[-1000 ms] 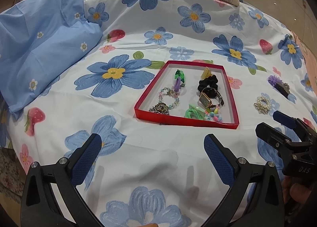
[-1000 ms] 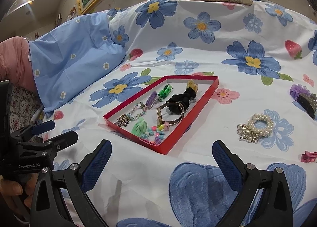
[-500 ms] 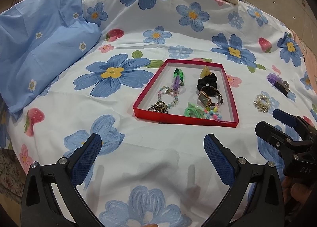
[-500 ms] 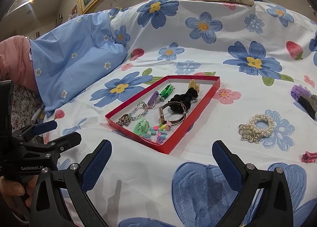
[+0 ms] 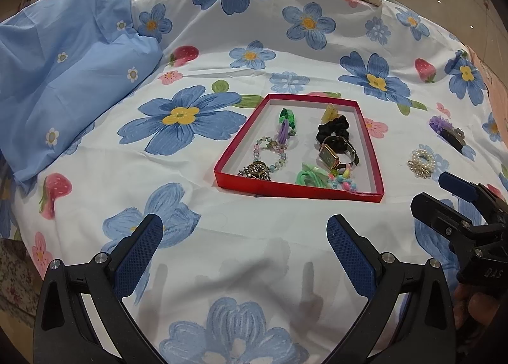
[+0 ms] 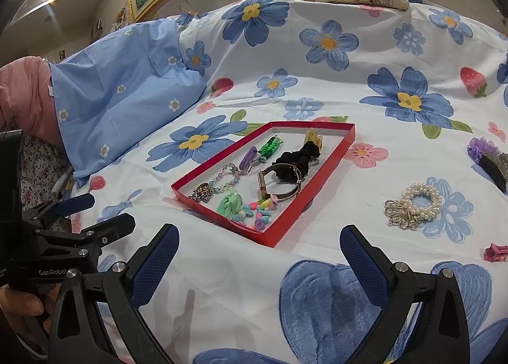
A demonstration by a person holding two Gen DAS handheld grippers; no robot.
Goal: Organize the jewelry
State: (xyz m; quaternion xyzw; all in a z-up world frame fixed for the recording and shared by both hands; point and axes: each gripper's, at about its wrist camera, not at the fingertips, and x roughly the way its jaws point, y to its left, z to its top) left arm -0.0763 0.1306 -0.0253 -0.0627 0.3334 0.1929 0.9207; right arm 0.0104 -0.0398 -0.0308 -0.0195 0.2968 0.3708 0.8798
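Both empty, jaws spread wide: left gripper (image 5: 244,243) and right gripper (image 6: 258,252), hovering over the bedspread (image 5: 222,230) near its front edge, short of the red tray (image 5: 317,191).

Inside the tray: watch (image 6: 279,184), black scrunchie (image 6: 297,157), beaded bracelet (image 5: 270,149), green hair tie (image 6: 229,202), other small pieces. Outside it, toward the right edge: pearl bracelet (image 6: 419,200), purple hair clip (image 6: 489,157).

Likely trouble: soft cover sagging under a downward press, pearl bracelet slipping or fabric pinched along with it; a low tray wall clipped on the way in, contents jolted.

Seen only from the right wrist: a pink clip (image 6: 495,252) at the right edge, 3 loose pieces in all. Left wrist view shows just 2.
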